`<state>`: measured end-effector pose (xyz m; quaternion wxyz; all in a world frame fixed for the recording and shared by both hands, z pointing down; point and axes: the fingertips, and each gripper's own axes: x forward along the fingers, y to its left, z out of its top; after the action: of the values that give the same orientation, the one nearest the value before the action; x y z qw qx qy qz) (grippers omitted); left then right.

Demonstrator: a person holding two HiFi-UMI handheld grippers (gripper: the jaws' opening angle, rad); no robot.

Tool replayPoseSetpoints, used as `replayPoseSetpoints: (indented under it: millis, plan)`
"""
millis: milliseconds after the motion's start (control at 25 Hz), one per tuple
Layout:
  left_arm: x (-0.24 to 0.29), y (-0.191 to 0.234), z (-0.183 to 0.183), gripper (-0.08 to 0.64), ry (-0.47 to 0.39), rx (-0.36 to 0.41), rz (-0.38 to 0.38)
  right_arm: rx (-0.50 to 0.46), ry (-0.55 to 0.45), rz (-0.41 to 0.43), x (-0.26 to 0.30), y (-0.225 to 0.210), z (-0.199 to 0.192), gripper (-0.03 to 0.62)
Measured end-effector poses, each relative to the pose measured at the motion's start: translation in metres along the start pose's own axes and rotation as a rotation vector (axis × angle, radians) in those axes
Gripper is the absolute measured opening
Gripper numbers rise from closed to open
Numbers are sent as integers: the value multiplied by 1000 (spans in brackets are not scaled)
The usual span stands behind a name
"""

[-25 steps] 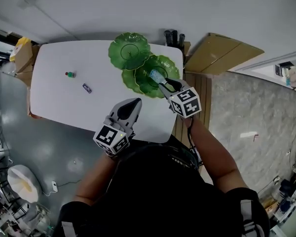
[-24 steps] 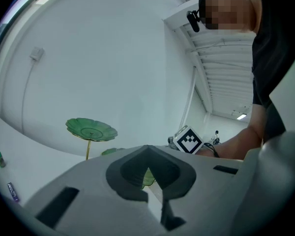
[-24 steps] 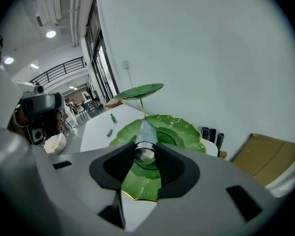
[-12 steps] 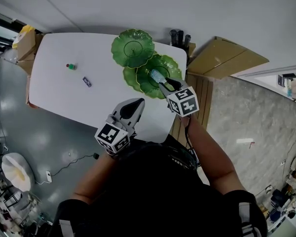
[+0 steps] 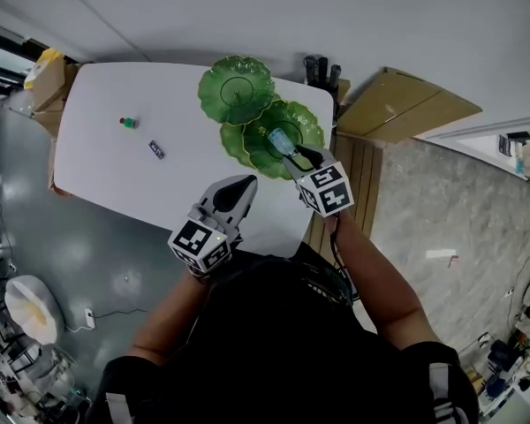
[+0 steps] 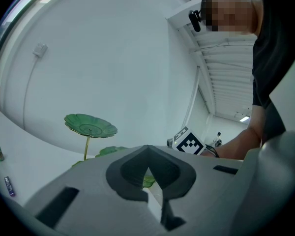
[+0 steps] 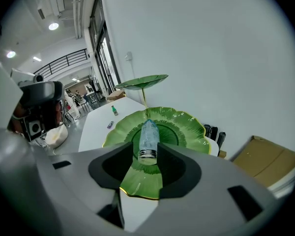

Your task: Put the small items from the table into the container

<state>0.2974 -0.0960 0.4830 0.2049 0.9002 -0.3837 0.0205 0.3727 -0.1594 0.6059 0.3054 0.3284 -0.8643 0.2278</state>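
Clear bottle [image 7: 148, 139] is the item we handle now. It is over the big green dish [image 5: 302, 117] of the container, with its threaded neck toward the camera of the right tongs [image 7: 148, 155] and its round end pointing forward over the middle of the dish. It stands between the two jaws of these tongs, and the jaws are opening. On the left side we see a thin gap between pad and bottle; on the right side we cannot tell if they touch. We also cannot tell whether the bottle rests on the dish.

Around it are the other parts of the container: a raised leaf [image 5: 236, 88] on a thin stalk just behind the dish, and a smaller leaf [image 5: 231, 144] beside it, low on the counter [image 5: 106, 179]. The stalk rises right beyond the bottle (in the right gripper view it comes up directly behind it). Far to the left on the counter lie a small green bottle [image 5: 128, 123] and a small dark item [image 5: 157, 150], near each other and well apart from the container. A cardboard box [image 5: 406, 102] leans beyond the right end of the counter, and some black cylinders [image 5: 322, 67] stand behind the dish.

Our left tongs [image 5: 238, 185] hover over the near part of the counter, pressed together with nothing in them, beside the right tongs and apart from the bottle.
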Motion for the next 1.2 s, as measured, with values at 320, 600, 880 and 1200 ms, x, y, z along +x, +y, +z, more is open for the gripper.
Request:
replayPoseSetpoints:
  millis: [320,600,880,1200]
  plan:
    - [-6,1,10,6,-5,17,-24,-40,-122,-77,-37,-1,19,119]
    - [-18,4,20,6,-14,35,-62,-55,-287,-130,-91,26,43,24]
    - [-35,-22,38,6,-34,152,-167,-24,-466,-151,-138,66,64,17]
    - [-54,-51,59,6,-69,167,-302,-11,-588,-254,-188,109,75,16]
